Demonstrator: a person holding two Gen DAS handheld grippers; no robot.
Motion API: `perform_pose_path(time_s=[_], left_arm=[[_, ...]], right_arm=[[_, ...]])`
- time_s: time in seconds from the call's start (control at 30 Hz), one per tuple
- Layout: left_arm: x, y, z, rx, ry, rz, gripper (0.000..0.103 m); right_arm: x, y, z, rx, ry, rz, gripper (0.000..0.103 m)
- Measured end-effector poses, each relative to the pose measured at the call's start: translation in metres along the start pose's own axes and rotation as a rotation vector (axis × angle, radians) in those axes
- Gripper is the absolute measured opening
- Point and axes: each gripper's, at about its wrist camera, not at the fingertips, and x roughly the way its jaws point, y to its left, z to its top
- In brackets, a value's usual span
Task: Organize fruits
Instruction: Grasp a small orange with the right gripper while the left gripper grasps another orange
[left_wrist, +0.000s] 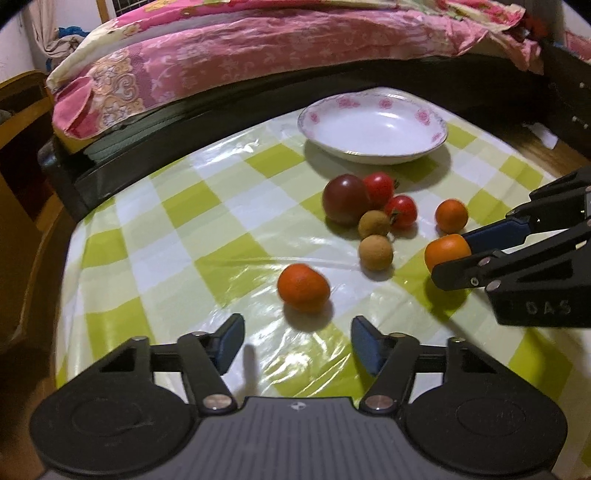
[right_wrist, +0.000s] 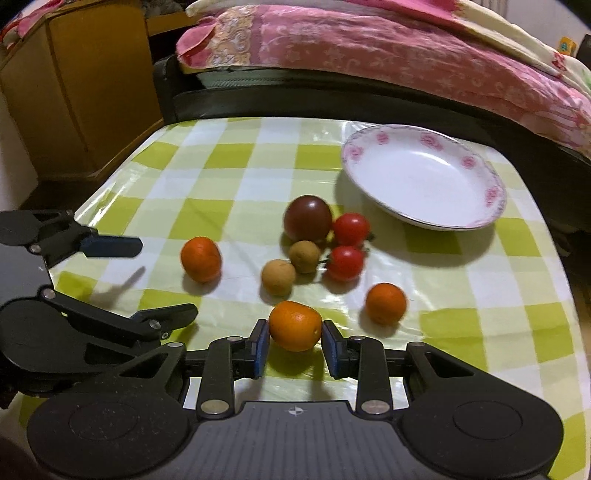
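Note:
Fruit lies loose on a green-checked tablecloth (right_wrist: 229, 162). My right gripper (right_wrist: 295, 345) is shut on a small orange (right_wrist: 294, 325), with both blue pads against its sides; the left wrist view shows this orange (left_wrist: 445, 251) too. My left gripper (left_wrist: 297, 330) stands open just short of a second orange (left_wrist: 303, 288), which is not between its fingers. A third orange (right_wrist: 385, 302) sits to the right. Clustered in the middle are a dark red tomato (right_wrist: 307, 218), two red cherry tomatoes (right_wrist: 351, 228) and two brown longans (right_wrist: 279, 277). A white floral plate (right_wrist: 495, 195) stands behind with nothing in it.
A bed with a pink quilt (left_wrist: 258, 55) runs along the table's far side behind a dark frame. A wooden cabinet (right_wrist: 85, 85) stands at the far left. The tablecloth ends at the table's left and right edges.

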Motion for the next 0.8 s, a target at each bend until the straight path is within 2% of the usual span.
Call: perform_pose_path(time_s=[0.13, 0.43, 0.63, 0.8], left_arm=[[0.009, 0.003, 0.004, -0.03, 0.008, -0.009, 0.056], [0.024, 0.004, 0.015, -0.065, 0.006, -0.024, 0.051], [0.024, 0.002, 0.016, -0.055, 0.006, -0.028, 0.041], [0.022, 0.003, 0.018, -0.07, 0.019, -0.037, 0.041]], right_arm=[[-0.003, -0.013, 0.0, 0.051, 0.0, -0.002, 0.027], [0.004, -0.021, 0.003, 0.109, 0.016, 0.03, 0.027], [0.005, -0.028, 0.003, 0.136, 0.015, 0.035, 0.027], [0.002, -0.033, 0.004, 0.157, 0.002, 0.036, 0.027]])
